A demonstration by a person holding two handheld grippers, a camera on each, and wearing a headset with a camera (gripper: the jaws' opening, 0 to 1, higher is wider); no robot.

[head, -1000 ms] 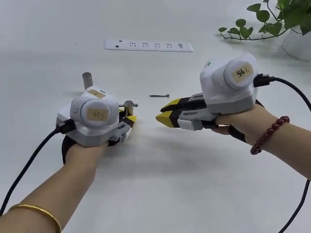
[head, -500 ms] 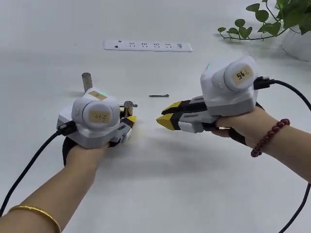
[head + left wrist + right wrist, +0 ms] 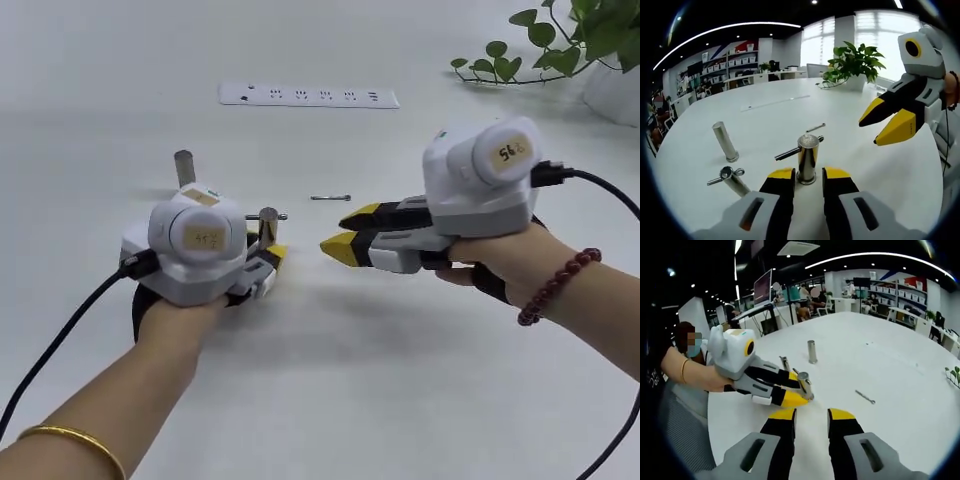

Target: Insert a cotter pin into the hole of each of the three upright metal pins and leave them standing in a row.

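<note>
Here, the left gripper is at a metal pin and the right gripper faces it.
The left fingers are parted on either side of the upright pin's base. I cannot tell whether they press it. A cotter pin runs through the pin's head. The right fingers are slightly spread and empty, just beyond that pin. A loose cotter pin lies on the table past both fingertips. A bare pin stands left of the left fingers.
</note>
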